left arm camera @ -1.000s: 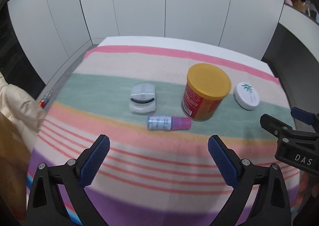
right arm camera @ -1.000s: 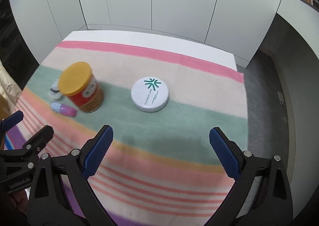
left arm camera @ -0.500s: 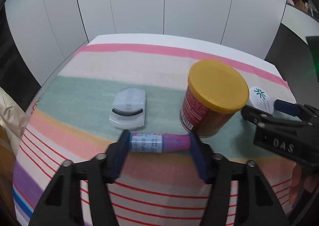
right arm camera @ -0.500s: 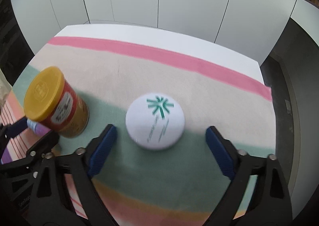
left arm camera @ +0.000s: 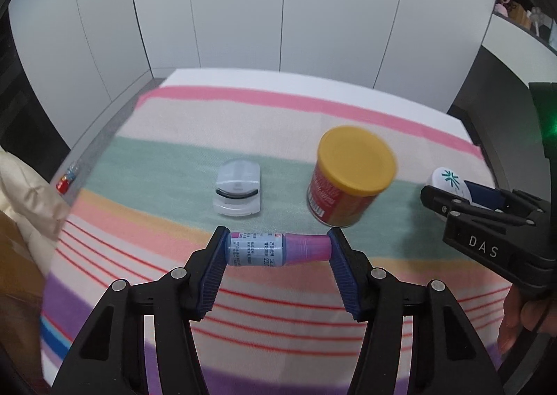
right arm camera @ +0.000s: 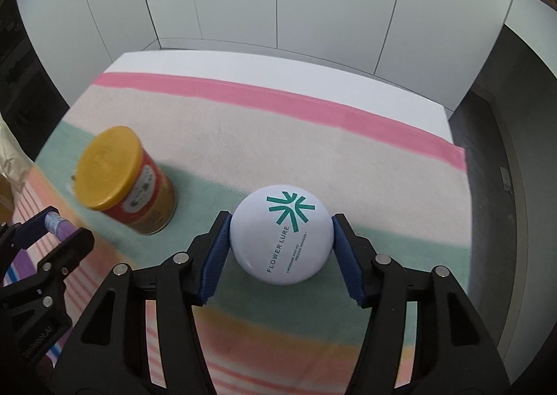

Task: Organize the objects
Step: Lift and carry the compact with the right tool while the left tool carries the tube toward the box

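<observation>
Gripping bottle (left arm camera: 278,251), white jar (right arm camera: 280,234); tin (left arm camera: 350,176) lidded.

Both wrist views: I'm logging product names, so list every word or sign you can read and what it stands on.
"FLOWER LURE", under a green branching sign: lid of the white round case.
Smaller line beside it: too small to read.
"DAS": body of the right gripper.
Label of the small bottle in the left gripper: print too small.
Red can: label blurred.
</observation>
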Demonstrator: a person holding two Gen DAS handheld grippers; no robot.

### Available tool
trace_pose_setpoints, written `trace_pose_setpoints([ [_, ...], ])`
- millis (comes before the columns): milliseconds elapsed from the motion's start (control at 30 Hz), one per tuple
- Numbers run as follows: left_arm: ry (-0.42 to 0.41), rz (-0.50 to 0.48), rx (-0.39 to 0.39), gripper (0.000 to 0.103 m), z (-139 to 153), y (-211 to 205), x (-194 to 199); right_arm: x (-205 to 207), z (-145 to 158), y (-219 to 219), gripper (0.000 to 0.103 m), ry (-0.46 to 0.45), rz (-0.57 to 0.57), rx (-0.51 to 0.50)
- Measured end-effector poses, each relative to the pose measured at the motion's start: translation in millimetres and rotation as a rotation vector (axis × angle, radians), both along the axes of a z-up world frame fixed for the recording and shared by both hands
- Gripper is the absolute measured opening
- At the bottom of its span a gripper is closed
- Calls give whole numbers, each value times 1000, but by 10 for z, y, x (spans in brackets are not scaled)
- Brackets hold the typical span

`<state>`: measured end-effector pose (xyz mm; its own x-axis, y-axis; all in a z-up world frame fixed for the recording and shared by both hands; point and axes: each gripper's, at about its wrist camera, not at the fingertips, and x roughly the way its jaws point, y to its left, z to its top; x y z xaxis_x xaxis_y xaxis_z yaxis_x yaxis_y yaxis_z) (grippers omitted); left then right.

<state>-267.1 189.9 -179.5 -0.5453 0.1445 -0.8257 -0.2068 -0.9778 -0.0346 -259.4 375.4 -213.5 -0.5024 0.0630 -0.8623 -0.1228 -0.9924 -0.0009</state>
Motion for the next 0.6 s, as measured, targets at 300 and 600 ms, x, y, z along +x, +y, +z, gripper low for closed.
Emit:
trace_pose_setpoints([
  [300, -18, 24, 48, 58, 559, -181, 472, 524, 454, -146, 60, 2, -47, -44],
  [600, -5, -54, 21, 58, 975, -295, 1139, 1101, 996, -408, 60, -36, -5, -24],
])
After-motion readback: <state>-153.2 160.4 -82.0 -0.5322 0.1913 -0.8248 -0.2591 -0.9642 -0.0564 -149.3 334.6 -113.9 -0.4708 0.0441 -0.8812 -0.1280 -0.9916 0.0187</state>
